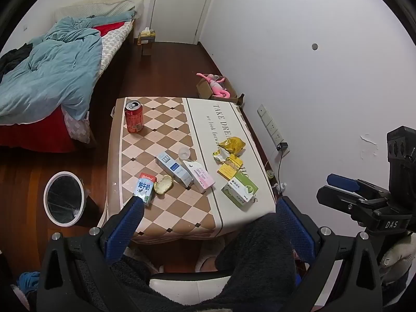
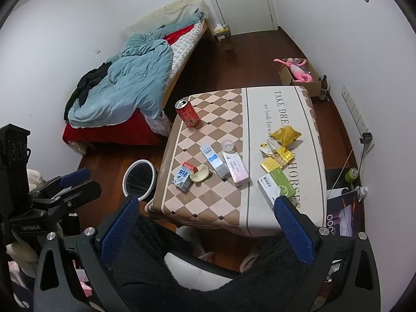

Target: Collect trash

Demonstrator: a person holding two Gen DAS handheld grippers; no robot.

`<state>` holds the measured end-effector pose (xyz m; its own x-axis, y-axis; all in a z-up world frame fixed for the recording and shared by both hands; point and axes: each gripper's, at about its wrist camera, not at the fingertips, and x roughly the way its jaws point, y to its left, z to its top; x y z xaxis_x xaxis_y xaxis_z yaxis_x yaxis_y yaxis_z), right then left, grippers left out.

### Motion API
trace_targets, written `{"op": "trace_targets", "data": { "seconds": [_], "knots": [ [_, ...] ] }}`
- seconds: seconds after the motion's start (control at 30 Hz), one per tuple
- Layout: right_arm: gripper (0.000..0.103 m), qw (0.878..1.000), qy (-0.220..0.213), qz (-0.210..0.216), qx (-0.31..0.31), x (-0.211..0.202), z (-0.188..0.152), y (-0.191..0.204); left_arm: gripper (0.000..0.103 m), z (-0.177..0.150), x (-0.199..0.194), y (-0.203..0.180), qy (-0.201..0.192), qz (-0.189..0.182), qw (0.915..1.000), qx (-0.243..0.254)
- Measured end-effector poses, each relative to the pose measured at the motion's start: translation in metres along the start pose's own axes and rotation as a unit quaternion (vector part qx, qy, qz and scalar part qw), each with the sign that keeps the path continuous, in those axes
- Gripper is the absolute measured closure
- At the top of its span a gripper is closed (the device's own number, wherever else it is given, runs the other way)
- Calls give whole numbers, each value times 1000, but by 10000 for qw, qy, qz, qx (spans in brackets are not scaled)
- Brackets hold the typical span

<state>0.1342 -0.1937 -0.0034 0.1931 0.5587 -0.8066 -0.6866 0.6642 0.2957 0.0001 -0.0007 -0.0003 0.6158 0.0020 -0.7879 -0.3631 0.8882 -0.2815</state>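
Both grippers, left (image 1: 208, 213) & right (image 2: 208, 213), fingers wide apart, nothing held, above worktop (image 1: 241, 119) w/ red can (image 1: 134, 117), milk carton (image 1: 143, 188), bin (image 1: 64, 199) beside.

A can (image 1: 134, 117) is standing at the table's (image 1: 166, 215) far left corner, cartons lying nearer, a bin (image 1: 64, 199) sitting left of it

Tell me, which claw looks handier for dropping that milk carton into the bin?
Probably the left claw: it is open and empty, the milk carton lies at the table's left edge, and the bin stands on that side.
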Motion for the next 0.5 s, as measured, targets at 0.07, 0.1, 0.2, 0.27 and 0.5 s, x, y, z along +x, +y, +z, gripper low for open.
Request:
{"op": "trace_targets", "data": {
  "seconds": [0.07, 0.1, 0.2, 0.27, 0.5],
  "knots": [
    [0, 10000, 2, 3, -6, 0, 0, -1, 0, 0, 0, 1, -5, -4, 10000, 4],
    [0, 10000, 0, 5, -5, 0, 1, -2, 0, 0, 0, 1, -3, -8, 10000, 5],
    [0, 10000, -11, 5, -3, 0, 0, -4, 0, 0, 0, 1, -4, -7, 10000, -1],
    [0, 10000, -10, -7, -7, 1, -2, 0, 0, 0, 0, 1, -4, -2, 10000, 2],
    [0, 10000, -13, -1, -14, 1, -1, -2, 0, 0, 0, 0, -2, -4, 10000, -3]
  ]
}}
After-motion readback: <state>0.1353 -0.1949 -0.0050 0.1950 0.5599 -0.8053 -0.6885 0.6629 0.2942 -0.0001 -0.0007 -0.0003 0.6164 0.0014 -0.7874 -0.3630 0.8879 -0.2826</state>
